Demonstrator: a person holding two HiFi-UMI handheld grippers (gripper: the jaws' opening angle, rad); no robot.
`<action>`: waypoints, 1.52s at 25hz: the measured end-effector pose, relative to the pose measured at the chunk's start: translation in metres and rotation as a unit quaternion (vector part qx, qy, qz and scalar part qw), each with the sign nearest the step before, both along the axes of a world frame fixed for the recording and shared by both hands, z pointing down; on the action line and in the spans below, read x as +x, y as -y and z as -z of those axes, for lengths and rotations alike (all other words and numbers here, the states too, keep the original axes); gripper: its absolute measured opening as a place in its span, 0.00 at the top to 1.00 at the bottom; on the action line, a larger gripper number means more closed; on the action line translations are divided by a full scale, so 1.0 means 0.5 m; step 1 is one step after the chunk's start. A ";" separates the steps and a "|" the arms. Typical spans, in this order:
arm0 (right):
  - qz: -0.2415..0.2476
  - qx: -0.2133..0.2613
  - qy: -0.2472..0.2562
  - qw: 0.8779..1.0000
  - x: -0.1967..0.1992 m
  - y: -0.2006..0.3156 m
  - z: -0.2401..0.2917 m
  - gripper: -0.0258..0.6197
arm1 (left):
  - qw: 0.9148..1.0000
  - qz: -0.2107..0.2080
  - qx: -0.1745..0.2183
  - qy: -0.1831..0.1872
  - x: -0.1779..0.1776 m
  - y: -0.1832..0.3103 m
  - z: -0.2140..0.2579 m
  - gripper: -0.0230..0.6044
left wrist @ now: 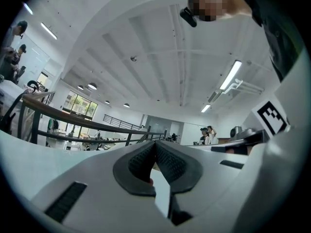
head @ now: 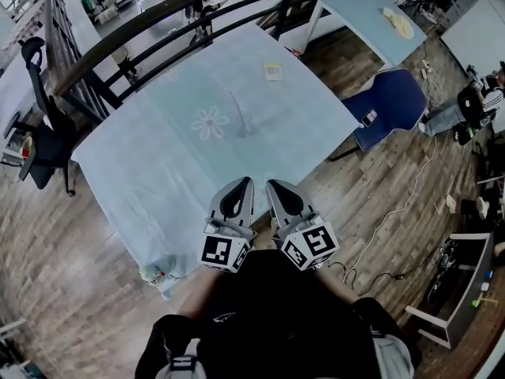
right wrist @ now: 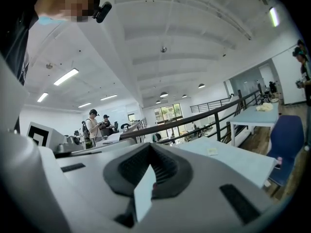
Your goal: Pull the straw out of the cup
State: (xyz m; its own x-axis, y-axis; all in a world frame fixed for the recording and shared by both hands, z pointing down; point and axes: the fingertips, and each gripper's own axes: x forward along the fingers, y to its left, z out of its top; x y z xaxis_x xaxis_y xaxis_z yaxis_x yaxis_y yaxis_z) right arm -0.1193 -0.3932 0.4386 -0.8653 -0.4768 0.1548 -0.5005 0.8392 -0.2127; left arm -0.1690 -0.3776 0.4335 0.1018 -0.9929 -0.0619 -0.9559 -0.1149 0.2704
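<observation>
- Head view: the cup is standing mid-table with the straw leaning in it, well apart from the left gripper and right gripper, which are hovering side by side at the near edge
- Left gripper view: its jaws are pressing together, gripping nothing
- Right gripper view: its jaws are likewise pressing together, empty

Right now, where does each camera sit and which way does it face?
Head view: on the person's head, steeply down at the table; left gripper, right gripper and torso show.
Left gripper view: on the left gripper, level across the table toward the railing; its shut jaws show.
Right gripper view: on the right gripper, same way; its shut jaws show.
Shared: both gripper views show the railing.
</observation>
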 end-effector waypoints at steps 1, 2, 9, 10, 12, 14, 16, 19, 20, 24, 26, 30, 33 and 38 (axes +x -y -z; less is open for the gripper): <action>0.008 -0.002 -0.001 1.000 -0.007 0.005 -0.005 0.95 | 1.000 0.008 -0.003 -0.002 -0.005 0.005 -0.006 0.94; 0.018 -0.003 -0.003 1.000 -0.016 0.009 -0.009 0.95 | 1.000 0.016 -0.005 -0.003 -0.012 0.011 -0.012 0.94; 0.090 -0.001 -0.004 0.996 -0.064 0.087 -0.015 0.95 | 0.996 0.091 -0.004 0.000 -0.049 0.063 -0.003 0.94; 0.099 0.001 -0.003 0.995 -0.071 0.103 -0.011 0.95 | 0.995 0.100 -0.005 0.003 -0.052 0.073 -0.001 0.94; 0.122 0.004 -0.003 0.992 -0.084 0.130 -0.011 0.95 | 0.993 0.120 -0.011 0.009 -0.058 0.094 -0.003 0.94; 0.145 0.004 -0.007 0.989 -0.094 0.153 -0.019 0.95 | 0.990 0.138 -0.017 0.012 -0.065 0.116 -0.008 0.94; 0.164 0.000 -0.010 0.986 -0.101 0.175 -0.028 0.95 | 0.987 0.157 -0.023 0.016 -0.071 0.137 -0.011 0.94; 0.186 -0.007 -0.011 0.982 -0.105 0.211 -0.038 0.95 | 0.983 0.182 -0.028 0.021 -0.073 0.169 -0.010 0.94; 0.192 -0.008 -0.011 0.981 -0.106 0.224 -0.040 0.95 | 0.981 0.188 -0.029 0.023 -0.072 0.181 -0.010 0.94; 0.216 -0.003 -0.018 0.976 -0.102 0.275 -0.053 0.95 | 0.975 0.215 -0.033 0.036 -0.058 0.223 -0.006 0.94; 0.226 -0.003 -0.024 0.974 -0.103 0.304 -0.065 0.95 | 0.971 0.232 -0.038 0.039 -0.053 0.241 -0.006 0.94; 0.241 -0.009 -0.040 0.970 -0.116 0.354 -0.107 0.95 | 0.961 0.271 -0.045 0.027 -0.060 0.262 -0.022 0.94; 0.255 -0.024 -0.056 0.965 -0.129 0.369 -0.152 0.95 | 0.954 0.293 -0.062 0.015 -0.062 0.259 -0.048 0.94; 0.272 -0.039 -0.069 0.959 -0.159 0.389 -0.202 0.95 | 0.948 0.311 -0.068 0.013 -0.070 0.269 -0.059 0.94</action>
